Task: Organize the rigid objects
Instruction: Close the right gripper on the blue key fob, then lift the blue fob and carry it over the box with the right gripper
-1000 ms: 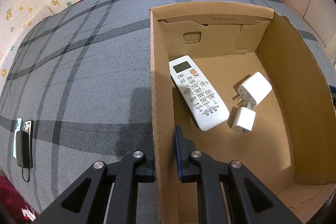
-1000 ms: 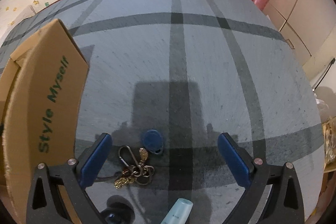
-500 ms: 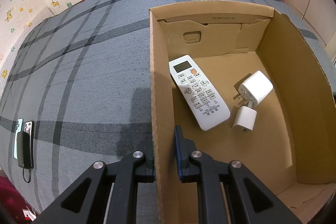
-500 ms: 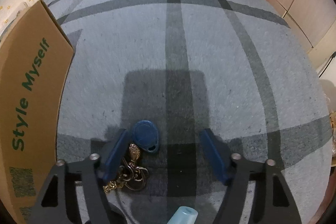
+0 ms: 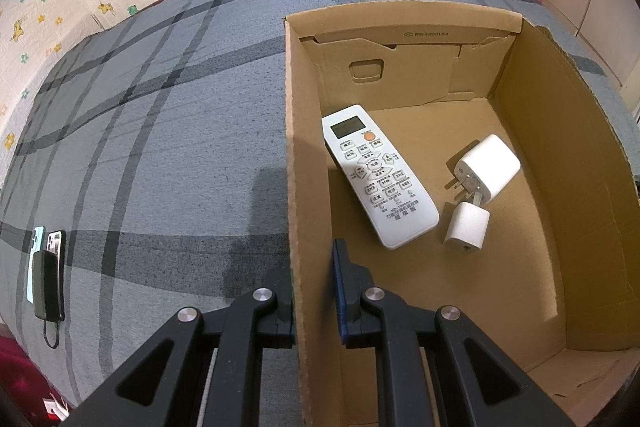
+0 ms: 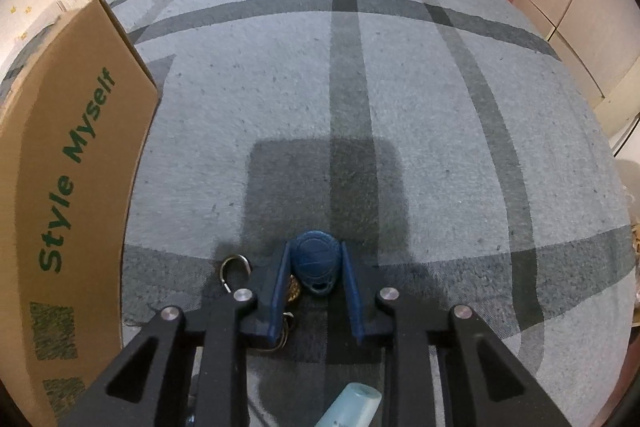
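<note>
A brown cardboard box (image 5: 308,147) stands on the grey plaid bed. Inside it lie a white remote (image 5: 376,175), a large white charger (image 5: 488,163) and a small white charger (image 5: 466,227). My left gripper (image 5: 314,259) is shut on the box's left wall, one finger outside and one inside. In the right wrist view, a blue key fob (image 6: 316,263) on a key ring (image 6: 234,271) lies on the bed. My right gripper (image 6: 315,251) points down over it. Its jaws are closing, and both blue pads (image 6: 280,279) touch the fob's sides.
The box's outer side (image 6: 60,167), printed with green letters, rises to the left of the right gripper. A pale blue tube (image 6: 352,403) lies under that gripper. Two phones and a dark power bank (image 5: 48,267) rest at the bed's left edge. Pink curtains hang at the back right.
The right gripper's jaws went from wide apart to tight around the blue key fob, and the gripper came closer to the bed. The left gripper and the box stayed put.
</note>
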Demonstrator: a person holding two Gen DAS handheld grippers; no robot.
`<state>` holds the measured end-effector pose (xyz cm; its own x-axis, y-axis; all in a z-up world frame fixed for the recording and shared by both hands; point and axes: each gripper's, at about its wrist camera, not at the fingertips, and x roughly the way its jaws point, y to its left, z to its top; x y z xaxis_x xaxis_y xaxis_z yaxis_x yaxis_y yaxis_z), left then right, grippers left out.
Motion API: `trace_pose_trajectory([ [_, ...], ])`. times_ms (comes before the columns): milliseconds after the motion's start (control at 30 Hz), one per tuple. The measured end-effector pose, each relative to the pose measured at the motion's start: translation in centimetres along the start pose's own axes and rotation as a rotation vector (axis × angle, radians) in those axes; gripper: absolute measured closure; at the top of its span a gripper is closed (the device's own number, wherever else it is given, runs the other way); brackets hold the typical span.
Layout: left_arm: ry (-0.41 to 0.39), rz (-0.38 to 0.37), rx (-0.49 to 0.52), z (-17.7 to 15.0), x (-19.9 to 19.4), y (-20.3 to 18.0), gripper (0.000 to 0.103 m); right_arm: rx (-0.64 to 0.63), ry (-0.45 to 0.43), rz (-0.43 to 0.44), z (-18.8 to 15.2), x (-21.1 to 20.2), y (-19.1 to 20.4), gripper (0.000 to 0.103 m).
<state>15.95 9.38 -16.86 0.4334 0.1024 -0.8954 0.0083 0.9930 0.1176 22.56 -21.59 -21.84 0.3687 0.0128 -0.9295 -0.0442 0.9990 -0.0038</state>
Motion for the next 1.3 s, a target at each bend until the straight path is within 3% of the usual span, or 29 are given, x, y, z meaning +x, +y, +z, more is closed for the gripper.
trace_pose_trajectory([
  [300, -0.001, 0.001, 0.003, -0.1, -0.1, 0.1, 0.089, -0.003, -0.029, 0.009, -0.7, -3.1, 0.0, 0.076],
  [1300, -0.002, -0.002, 0.001, -0.1, -0.1, 0.0, 0.089, -0.087, -0.182, 0.026, 2.1, -12.4, 4.3, 0.076],
])
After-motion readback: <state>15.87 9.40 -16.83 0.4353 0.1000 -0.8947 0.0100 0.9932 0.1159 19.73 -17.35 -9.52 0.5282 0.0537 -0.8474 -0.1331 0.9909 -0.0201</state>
